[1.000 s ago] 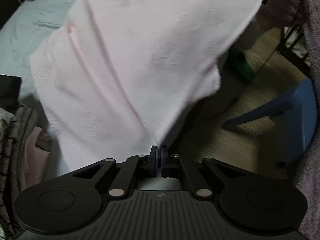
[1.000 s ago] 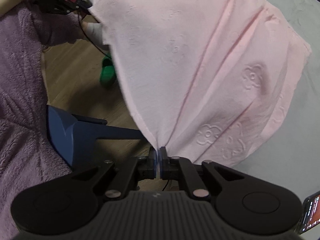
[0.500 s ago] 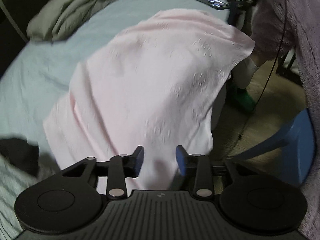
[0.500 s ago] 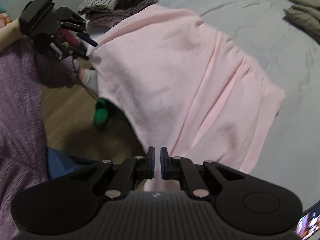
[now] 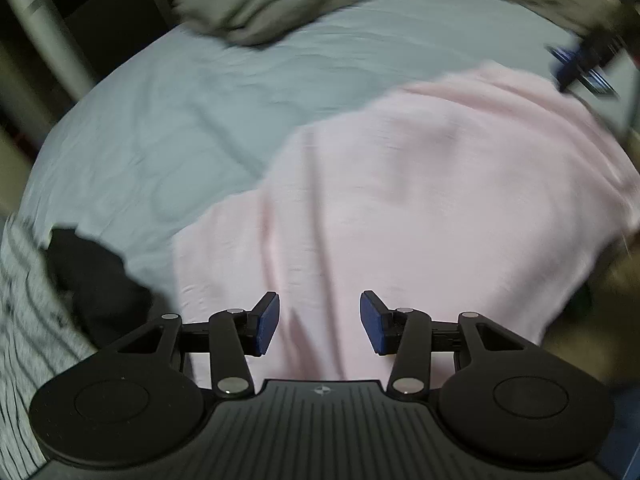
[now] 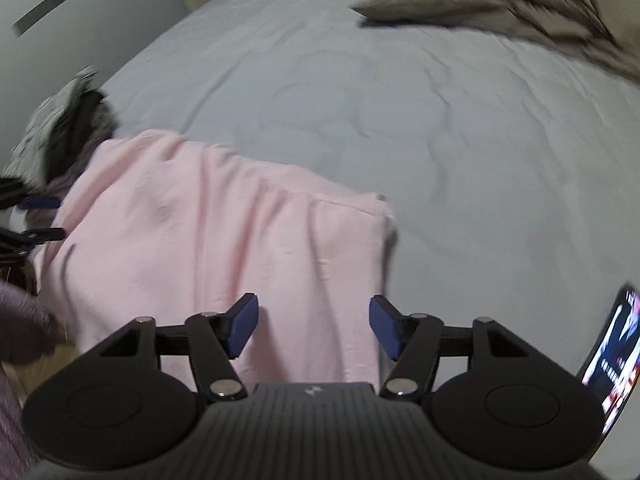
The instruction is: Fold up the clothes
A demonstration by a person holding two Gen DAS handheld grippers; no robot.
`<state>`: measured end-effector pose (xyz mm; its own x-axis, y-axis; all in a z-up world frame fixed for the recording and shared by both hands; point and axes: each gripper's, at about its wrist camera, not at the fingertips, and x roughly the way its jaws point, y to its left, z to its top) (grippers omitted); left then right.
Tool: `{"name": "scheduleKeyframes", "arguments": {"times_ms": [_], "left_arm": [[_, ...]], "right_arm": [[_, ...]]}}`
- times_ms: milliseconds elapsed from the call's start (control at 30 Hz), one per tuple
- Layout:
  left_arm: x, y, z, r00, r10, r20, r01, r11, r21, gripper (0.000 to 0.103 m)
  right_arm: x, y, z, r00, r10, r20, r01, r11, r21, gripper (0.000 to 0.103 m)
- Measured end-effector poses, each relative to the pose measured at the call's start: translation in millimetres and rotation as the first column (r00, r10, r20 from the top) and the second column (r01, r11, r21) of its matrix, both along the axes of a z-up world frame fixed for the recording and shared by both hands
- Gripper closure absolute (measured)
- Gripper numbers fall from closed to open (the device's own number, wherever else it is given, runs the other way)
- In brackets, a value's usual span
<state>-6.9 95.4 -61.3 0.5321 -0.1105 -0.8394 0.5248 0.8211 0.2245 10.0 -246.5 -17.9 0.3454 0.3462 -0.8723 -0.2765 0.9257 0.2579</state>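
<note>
The pink garment [image 5: 420,208] lies spread on the pale blue bed sheet [image 5: 192,120], its near edge draped over the side of the bed toward you. Your left gripper [image 5: 320,322] hovers over that near edge; its jaws have just been opening and stand apart, pads clear of the cloth below. Your right gripper [image 6: 312,328] hangs over the garment's other near corner, its jaws also just opened wide and holding nothing. Beyond the garment's far edge sits a rumpled olive blanket [image 6: 500,4]. A pile of striped and dark clothes [image 5: 48,292] lies beside the garment's left side. A lit phone [image 6: 612,356] rests off its right side.
</note>
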Motion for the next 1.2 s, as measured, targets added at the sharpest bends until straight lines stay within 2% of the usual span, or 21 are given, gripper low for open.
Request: {"name": "scheduleKeyframes", "arguments": {"times_ms": [167, 333, 433, 467, 500, 533, 567, 600, 700, 967, 1200], "left_arm": [[14, 22, 0, 0.994, 0.102, -0.036, -0.103, 0.994, -0.037, 0.057], [11, 21, -2, 0.996, 0.082, -0.042, -0.083, 0.996, -0.023, 0.057], [8, 18, -2, 0.997, 0.062, -0.044, -0.063, 0.998, -0.013, 0.057], [7, 17, -3, 0.997, 0.057, -0.045, -0.057, 0.998, -0.012, 0.057], [7, 16, -2, 0.998, 0.053, -0.046, -0.053, 0.998, -0.013, 0.057], [6, 16, -2, 0.998, 0.050, -0.047, -0.051, 0.999, -0.016, 0.057], [5, 16, -1, 0.998, 0.050, -0.048, -0.051, 0.999, -0.019, 0.057], [5, 17, -1, 0.997, 0.052, -0.051, -0.054, 0.998, -0.020, 0.057], [4, 23, -1, 0.996, 0.069, -0.057, -0.071, 0.997, -0.028, 0.057], [-1, 50, 0, 0.986, 0.140, -0.090, -0.148, 0.985, -0.087, 0.057], [-6, 56, 6, 0.984, 0.158, -0.088, -0.167, 0.980, -0.111, 0.057]], "right_arm": [[12, -7, -25, 0.992, -0.083, -0.092, 0.087, 0.995, 0.046, 0.033], [16, 4, -49, 0.981, -0.090, -0.170, 0.113, 0.984, 0.134, 0.033], [17, 25, -58, 0.984, -0.083, -0.157, 0.104, 0.987, 0.126, 0.032], [17, 31, -58, 0.986, -0.078, -0.148, 0.096, 0.988, 0.119, 0.036], [18, 37, -57, 0.987, -0.072, -0.141, 0.088, 0.990, 0.114, 0.049], [18, 41, -56, 0.988, -0.065, -0.140, 0.082, 0.990, 0.116, 0.057], [19, 44, -55, 0.988, -0.060, -0.144, 0.078, 0.990, 0.120, 0.070], [21, 46, -53, 0.988, -0.061, -0.145, 0.079, 0.989, 0.123, 0.079], [23, 49, -45, 0.986, -0.075, -0.148, 0.095, 0.987, 0.133, 0.087], [20, 56, 3, 0.989, -0.081, -0.123, 0.109, 0.966, 0.236, 0.090], [24, 100, 52, 0.997, -0.006, -0.076, 0.032, 0.938, 0.344, 0.091]]}}
